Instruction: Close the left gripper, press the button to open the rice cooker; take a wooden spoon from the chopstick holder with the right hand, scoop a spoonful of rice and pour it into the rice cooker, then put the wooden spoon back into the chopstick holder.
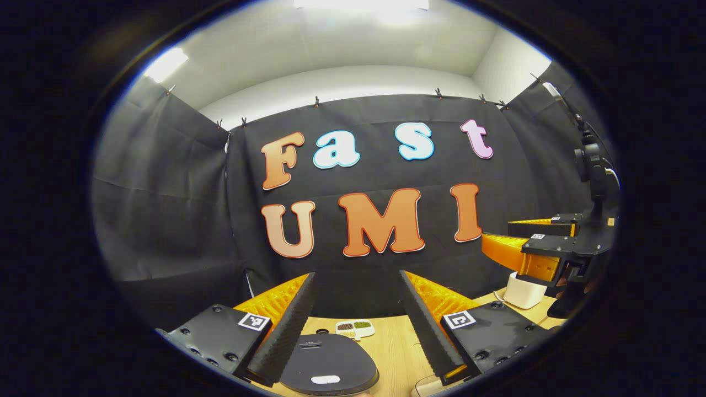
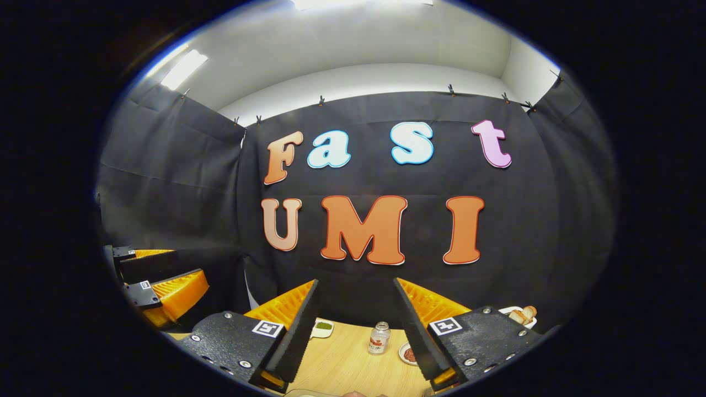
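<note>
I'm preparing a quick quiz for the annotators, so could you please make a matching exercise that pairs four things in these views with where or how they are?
Things:
1. rice cooker
2. left claw
3. small bottle
4. white container

Places or states:
A. stands upright on the table between the right claw's fingers, farther off
B. open, holding nothing
C. lid down, below the left claw
D. on the table's right edge in the left gripper view, under the other claw

Pairs: 1-C, 2-B, 3-A, 4-D
</note>
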A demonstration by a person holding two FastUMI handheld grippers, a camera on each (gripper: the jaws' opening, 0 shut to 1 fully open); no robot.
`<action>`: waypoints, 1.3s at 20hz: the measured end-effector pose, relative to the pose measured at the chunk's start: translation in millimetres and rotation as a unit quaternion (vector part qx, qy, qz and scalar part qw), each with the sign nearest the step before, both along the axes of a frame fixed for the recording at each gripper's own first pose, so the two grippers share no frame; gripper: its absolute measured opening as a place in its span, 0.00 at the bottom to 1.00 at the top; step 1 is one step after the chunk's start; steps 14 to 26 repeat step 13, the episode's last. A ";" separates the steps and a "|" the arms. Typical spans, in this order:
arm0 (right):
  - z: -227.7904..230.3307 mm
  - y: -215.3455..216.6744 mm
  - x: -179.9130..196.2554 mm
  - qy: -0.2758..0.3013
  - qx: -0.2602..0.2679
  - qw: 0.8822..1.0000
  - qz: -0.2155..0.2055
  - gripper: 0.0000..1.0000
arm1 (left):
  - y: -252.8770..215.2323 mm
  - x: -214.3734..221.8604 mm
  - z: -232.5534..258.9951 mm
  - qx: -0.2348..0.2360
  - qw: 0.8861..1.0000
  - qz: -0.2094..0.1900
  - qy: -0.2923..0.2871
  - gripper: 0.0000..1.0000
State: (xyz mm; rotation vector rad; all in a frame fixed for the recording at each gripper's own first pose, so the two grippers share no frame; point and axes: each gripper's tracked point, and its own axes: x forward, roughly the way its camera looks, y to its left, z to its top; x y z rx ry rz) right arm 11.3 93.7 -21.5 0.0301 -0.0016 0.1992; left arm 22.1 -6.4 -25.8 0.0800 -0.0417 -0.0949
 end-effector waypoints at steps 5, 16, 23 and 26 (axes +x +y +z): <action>-5.0 6.5 0.7 0.015 0.002 1.000 0.014 0.82 | -0.7 0.3 -9.2 0.005 1.000 -0.001 0.007 0.97; -3.1 -12.3 2.8 0.015 0.007 1.000 0.008 0.81 | 8.9 4.9 -5.9 -0.004 1.000 0.015 0.010 0.94; -3.1 -12.3 2.8 0.015 0.007 1.000 0.008 0.81 | 8.9 4.9 -5.9 -0.004 1.000 0.015 0.010 0.94; -3.1 -12.3 2.8 0.015 0.007 1.000 0.008 0.81 | 8.9 4.9 -5.9 -0.004 1.000 0.015 0.010 0.94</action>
